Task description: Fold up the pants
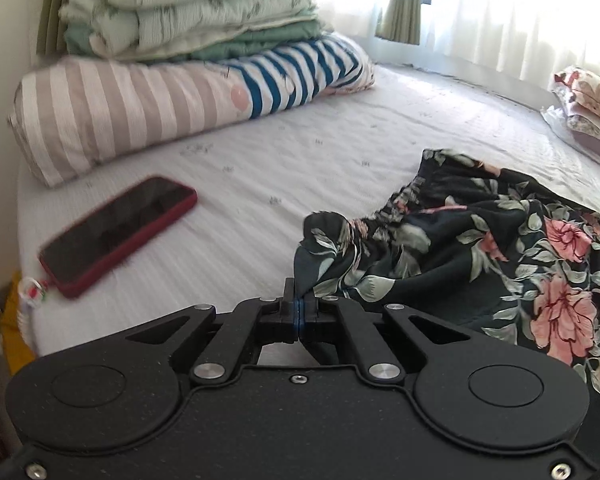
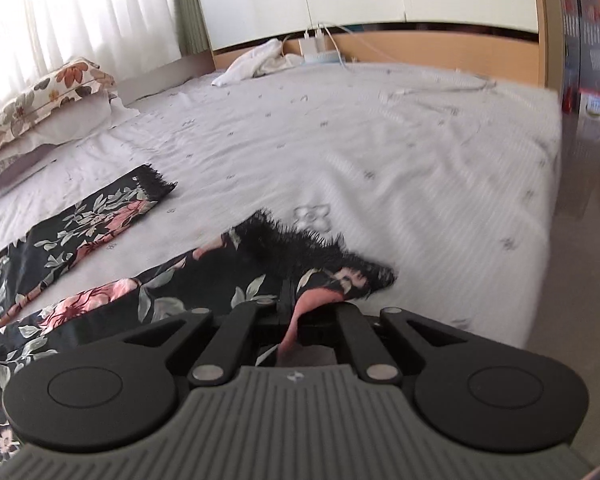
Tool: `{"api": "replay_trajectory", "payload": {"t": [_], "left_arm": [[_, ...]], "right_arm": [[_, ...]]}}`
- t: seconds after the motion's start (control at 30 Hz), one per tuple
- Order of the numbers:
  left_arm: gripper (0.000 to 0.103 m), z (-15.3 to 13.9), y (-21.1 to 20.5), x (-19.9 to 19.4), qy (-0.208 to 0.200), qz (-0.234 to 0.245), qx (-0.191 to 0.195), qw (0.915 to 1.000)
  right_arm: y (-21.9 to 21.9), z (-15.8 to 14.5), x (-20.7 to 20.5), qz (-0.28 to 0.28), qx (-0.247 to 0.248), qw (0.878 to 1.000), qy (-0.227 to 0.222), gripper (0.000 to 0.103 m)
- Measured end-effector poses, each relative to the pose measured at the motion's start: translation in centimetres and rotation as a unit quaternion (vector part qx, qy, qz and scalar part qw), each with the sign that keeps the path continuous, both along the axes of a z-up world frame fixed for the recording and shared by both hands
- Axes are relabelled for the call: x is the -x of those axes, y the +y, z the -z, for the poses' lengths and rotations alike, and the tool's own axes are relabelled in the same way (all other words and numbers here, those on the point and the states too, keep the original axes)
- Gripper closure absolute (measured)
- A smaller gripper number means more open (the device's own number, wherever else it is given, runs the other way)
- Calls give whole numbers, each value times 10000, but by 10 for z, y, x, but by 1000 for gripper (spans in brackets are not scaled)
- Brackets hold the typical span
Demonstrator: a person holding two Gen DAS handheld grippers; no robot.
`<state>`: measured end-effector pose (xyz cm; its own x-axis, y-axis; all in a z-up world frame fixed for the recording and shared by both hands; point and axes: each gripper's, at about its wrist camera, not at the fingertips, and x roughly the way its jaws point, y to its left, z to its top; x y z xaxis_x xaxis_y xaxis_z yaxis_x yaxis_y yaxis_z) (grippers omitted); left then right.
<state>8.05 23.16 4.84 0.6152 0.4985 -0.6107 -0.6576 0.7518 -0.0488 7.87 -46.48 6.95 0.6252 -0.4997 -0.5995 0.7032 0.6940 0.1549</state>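
Left wrist view: one left gripper (image 1: 300,307), its jaws clenched on a pinch of the pants (image 1: 480,248) at the gathered waist end. One pair of pants, black with pink flowers, lies bunched ahead and to the right of the tool on the bed (image 1: 300,152), whose sheet is white with small sprigs. One phone (image 1: 118,236) in a red case lies ahead to the left, apart from the fabric. Farther ahead on the left sit one striped bolster (image 1: 112,112), one blue-striped cloth (image 1: 300,76) against it, and a stack of green quilts (image 1: 188,8) on top. A sheer curtain (image 1: 500,12) and bright window fill the far right; two pillows (image 1: 588,108) lie stacked below it.

Right wrist view: one right gripper (image 2: 300,312), jaws clamped on a fringed leg hem of the pants (image 2: 204,276); a pink fold runs down between the fingers. Two legs show: the gripped one just ahead, the second flat to the left, its fringed hem farther off. The two pillows (image 2: 40,100) lie far left under the curtain (image 2: 80,4). Far ahead, one white cloth (image 2: 256,60) and a charger with cables (image 2: 320,46) rest by the wooden headboard (image 2: 440,46). Floor (image 2: 588,260) shows right of the bed (image 2: 380,140).
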Motion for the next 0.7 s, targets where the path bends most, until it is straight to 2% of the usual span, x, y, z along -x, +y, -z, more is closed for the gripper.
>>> {"api": "replay_trajectory", "payload": {"t": [0.23, 0.6, 0.63, 0.7], "left_arm": [[101, -23, -5, 35, -38, 82, -444, 9990], [99, -11, 5, 66, 293, 1, -302, 9991], [94, -9, 4, 65, 375, -18, -300, 9988], [87, -9, 3, 63, 416, -72, -200, 9989]], "right_arm": [[-2, -9, 26, 12, 147, 9999, 4, 100], [-13, -1, 56, 140, -156, 9997, 80, 99], [-14, 0, 56, 190, -188, 9995, 148, 95], [-17, -1, 56, 262, -347, 9989, 198, 67]]}}
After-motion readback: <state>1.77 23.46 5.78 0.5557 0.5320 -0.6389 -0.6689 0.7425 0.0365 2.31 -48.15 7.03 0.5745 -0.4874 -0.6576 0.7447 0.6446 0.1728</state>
